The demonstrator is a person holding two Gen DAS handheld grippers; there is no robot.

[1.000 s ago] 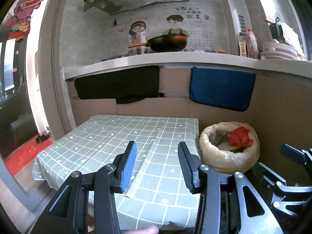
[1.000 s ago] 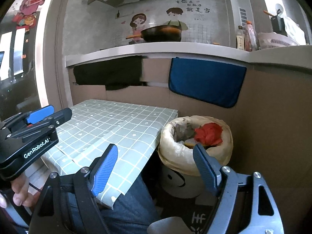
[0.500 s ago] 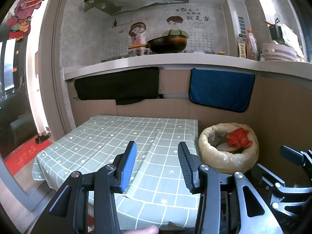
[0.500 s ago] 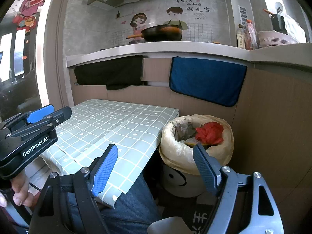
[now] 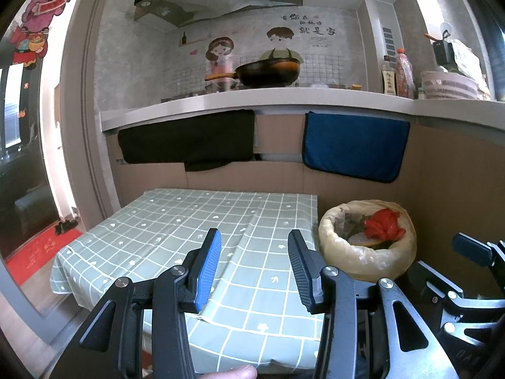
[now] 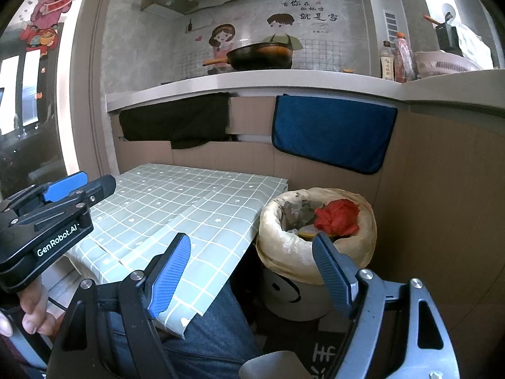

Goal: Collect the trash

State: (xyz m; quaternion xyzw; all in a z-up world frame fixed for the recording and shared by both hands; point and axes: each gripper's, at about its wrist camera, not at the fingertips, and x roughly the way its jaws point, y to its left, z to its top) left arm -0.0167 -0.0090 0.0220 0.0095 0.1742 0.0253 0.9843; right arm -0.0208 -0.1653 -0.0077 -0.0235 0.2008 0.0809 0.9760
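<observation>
Only right wrist view shows trousered leg (image 6: 208,331), hand (image 6: 30,311)

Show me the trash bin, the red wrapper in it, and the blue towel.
trash bin (image 6: 285,262): right wrist view, bag-covered front rim.
red wrapper (image 6: 337,216): right wrist view, crumpled middle.
blue towel (image 5: 353,148): left wrist view, cloth centre.

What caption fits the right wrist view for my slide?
Open right gripper hovers empty beside the lined trash bin holding red trash.

A small table (image 5: 94,271) wears a green checked cloth (image 5: 202,218) (creased lengthwise).
</observation>
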